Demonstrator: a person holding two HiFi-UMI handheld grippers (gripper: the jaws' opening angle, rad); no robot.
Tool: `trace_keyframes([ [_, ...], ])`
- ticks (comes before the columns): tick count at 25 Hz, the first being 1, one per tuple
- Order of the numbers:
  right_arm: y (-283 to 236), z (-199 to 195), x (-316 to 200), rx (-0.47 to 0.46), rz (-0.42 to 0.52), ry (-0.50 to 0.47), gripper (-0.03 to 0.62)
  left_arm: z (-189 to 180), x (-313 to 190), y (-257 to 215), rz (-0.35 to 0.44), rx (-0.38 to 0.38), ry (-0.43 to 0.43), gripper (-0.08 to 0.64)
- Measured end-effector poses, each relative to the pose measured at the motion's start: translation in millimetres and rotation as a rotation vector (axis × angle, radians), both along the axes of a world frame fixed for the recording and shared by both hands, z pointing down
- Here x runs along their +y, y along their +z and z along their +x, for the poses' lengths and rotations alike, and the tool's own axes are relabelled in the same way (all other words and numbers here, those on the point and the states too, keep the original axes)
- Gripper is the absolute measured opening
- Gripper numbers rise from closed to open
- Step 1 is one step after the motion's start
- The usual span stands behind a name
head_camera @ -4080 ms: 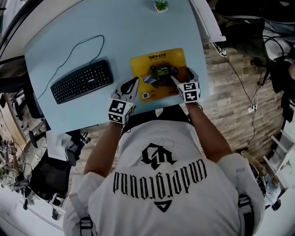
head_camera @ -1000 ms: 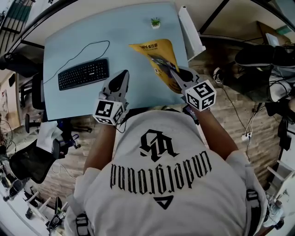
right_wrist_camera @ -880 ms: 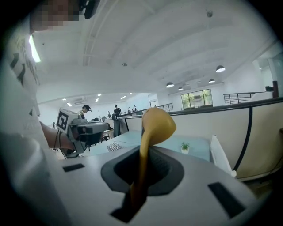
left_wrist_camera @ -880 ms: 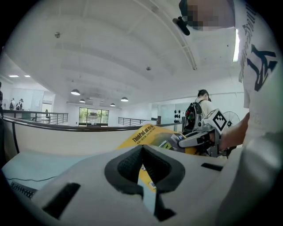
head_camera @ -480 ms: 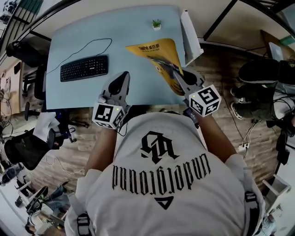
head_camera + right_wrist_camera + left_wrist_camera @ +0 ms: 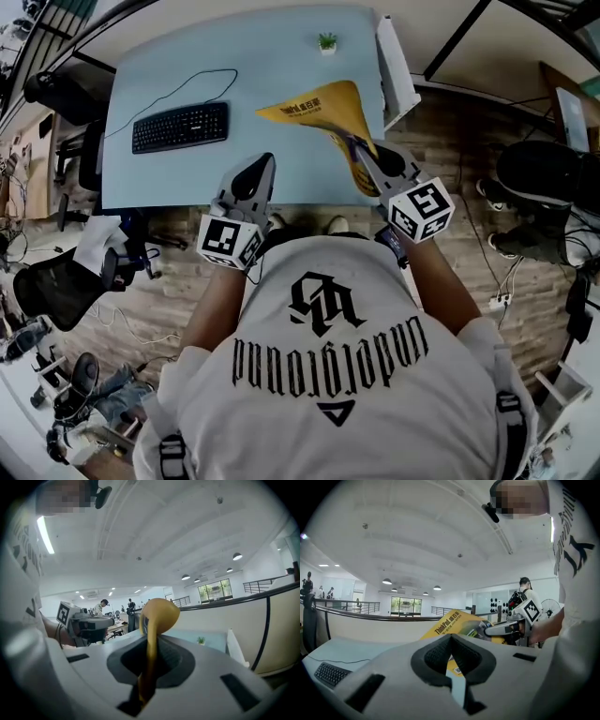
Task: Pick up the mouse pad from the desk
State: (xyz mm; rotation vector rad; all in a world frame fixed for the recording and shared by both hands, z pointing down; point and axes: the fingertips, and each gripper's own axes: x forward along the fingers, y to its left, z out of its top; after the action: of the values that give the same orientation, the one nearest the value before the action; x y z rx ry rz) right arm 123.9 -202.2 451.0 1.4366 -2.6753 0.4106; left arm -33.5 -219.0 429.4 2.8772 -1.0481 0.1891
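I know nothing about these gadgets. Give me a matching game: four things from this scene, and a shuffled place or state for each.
1 mouse pad
2 keyboard
3 potted plant
4 left gripper

a shut, empty
b far edge of the desk
c flat on the desk's left part
d clamped in the right gripper

Pairs: 1-d, 2-c, 3-b, 4-a

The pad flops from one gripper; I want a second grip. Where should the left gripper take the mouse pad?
The mouse pad's free left corner, opposite the right gripper pinching it. Bring the left gripper from the left, fingers straddling the thin edge: the sheet curls, tilted, that corner unsupported.
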Motion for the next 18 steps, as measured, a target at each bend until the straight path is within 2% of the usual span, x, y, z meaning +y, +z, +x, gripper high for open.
trace_keyframes([
  [8,-16.2,-29.1,8.6,0.009,0.025,0.032,0.023,-26.1,2.5,-11.7,0.008,0.027,0.031,0.008],
  [18,-35.6,-101.2,17.0,0.016,0.04,0.104,0.023,-108.3,5.3,-26.8,0.022,0.057,0.083,0.008],
])
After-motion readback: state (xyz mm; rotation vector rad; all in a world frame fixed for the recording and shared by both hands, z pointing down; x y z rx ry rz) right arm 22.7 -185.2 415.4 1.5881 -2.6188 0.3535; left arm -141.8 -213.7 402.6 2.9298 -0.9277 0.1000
